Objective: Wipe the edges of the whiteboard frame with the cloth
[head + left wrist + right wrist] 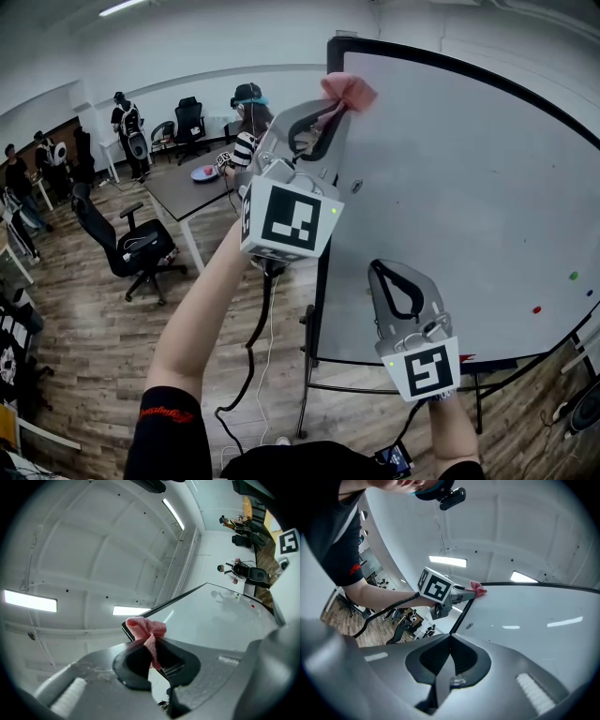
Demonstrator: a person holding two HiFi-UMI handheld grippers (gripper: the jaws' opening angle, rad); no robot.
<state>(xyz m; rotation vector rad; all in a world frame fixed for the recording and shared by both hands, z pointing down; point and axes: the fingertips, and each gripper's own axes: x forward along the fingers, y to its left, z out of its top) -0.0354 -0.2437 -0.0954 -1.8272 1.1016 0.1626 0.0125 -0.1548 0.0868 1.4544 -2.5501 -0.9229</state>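
Observation:
A large whiteboard (469,187) with a thin black frame (330,150) stands on a wheeled stand. My left gripper (330,105) is raised high and shut on a pink cloth (350,91), which presses against the frame's top left corner. In the left gripper view the cloth (146,631) bunches over the black corner (127,629) beyond the jaws. My right gripper (389,281) is lower, in front of the board's lower part, shut with nothing in it. The right gripper view shows the left gripper (464,596) and the cloth (477,588) at the corner.
A grey table (192,187) and black office chairs (127,246) stand to the left on the wood floor. Several people (127,127) are at the back. Small magnets (537,308) dot the board's right side. A cable (253,356) hangs from my left arm.

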